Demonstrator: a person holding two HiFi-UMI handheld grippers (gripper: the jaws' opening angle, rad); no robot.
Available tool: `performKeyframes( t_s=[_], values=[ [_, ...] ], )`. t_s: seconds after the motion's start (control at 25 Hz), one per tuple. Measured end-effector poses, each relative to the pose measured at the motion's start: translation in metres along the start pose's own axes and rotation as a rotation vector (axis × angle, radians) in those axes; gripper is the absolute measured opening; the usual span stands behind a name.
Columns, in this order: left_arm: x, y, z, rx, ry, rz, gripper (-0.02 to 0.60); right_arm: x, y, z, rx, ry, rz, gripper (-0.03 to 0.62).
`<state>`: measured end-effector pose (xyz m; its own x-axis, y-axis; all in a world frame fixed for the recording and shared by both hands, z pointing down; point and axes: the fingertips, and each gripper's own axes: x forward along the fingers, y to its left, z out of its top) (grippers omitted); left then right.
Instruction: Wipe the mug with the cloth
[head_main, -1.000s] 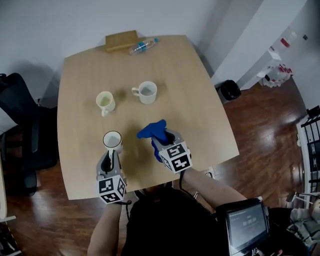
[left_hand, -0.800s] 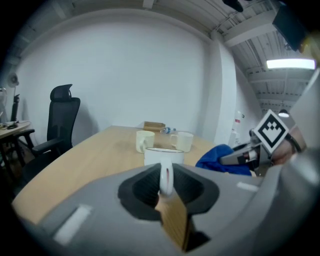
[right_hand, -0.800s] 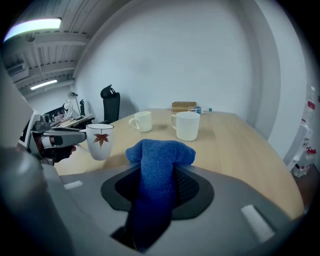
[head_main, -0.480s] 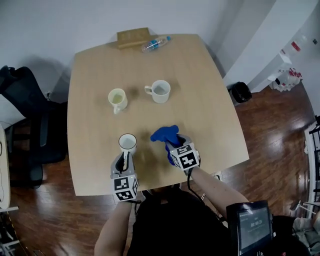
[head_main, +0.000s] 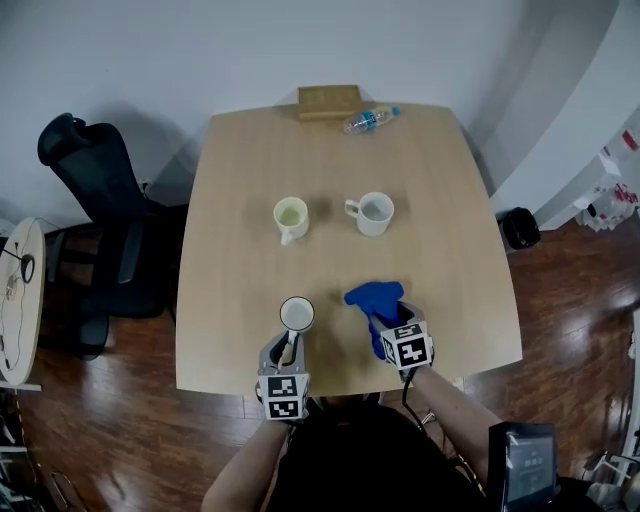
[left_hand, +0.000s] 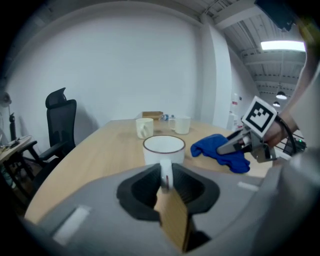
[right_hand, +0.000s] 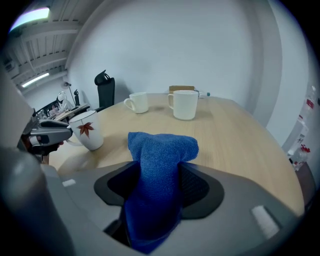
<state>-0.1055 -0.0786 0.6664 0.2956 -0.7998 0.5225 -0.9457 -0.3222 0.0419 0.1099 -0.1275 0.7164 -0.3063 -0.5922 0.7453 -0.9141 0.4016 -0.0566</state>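
A white mug with a dark rim and a red leaf print stands near the table's front edge. My left gripper is shut on its handle, behind the mug. To the right lies a blue cloth, bunched on the table. My right gripper straddles the cloth's near end. Its jaws have just been opening, and the cloth still lies loosely between them. In the left gripper view the right gripper sits on the cloth.
A cream mug and a white mug stand mid-table on the wooden table. At the far edge are a plastic bottle and a wooden block. A black office chair stands left of the table.
Both grippers have sunk toward the tabletop with the mug and the cloth. The cloth now rests on the table. The head view has swung, so the table sits further right in the picture.
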Motion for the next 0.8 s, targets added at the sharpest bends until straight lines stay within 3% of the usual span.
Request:
performKeyframes(
  t_s=[0.16,0.28,0.36,0.6,0.8],
  values=[
    [-0.004,0.000,-0.002,-0.021,0.014,-0.023,0.102,-0.015,-0.002,0.003,0.080,-0.042,0.024,0.285],
    [-0.009,-0.004,0.001,-0.036,0.023,-0.068,0.174,-0.040,-0.009,0.013,0.135,-0.087,0.016,0.291],
    [-0.021,0.004,0.002,-0.060,0.016,-0.058,0.190,-0.063,-0.014,0.027,0.152,-0.145,0.005,0.285],
    [-0.069,0.030,0.009,-0.134,0.004,-0.012,0.195,-0.130,-0.011,0.058,0.194,-0.307,0.153,0.169],
    [-0.104,0.028,0.053,-0.111,-0.099,-0.046,0.186,-0.170,-0.022,0.077,0.217,-0.414,0.125,0.147]
  ],
)
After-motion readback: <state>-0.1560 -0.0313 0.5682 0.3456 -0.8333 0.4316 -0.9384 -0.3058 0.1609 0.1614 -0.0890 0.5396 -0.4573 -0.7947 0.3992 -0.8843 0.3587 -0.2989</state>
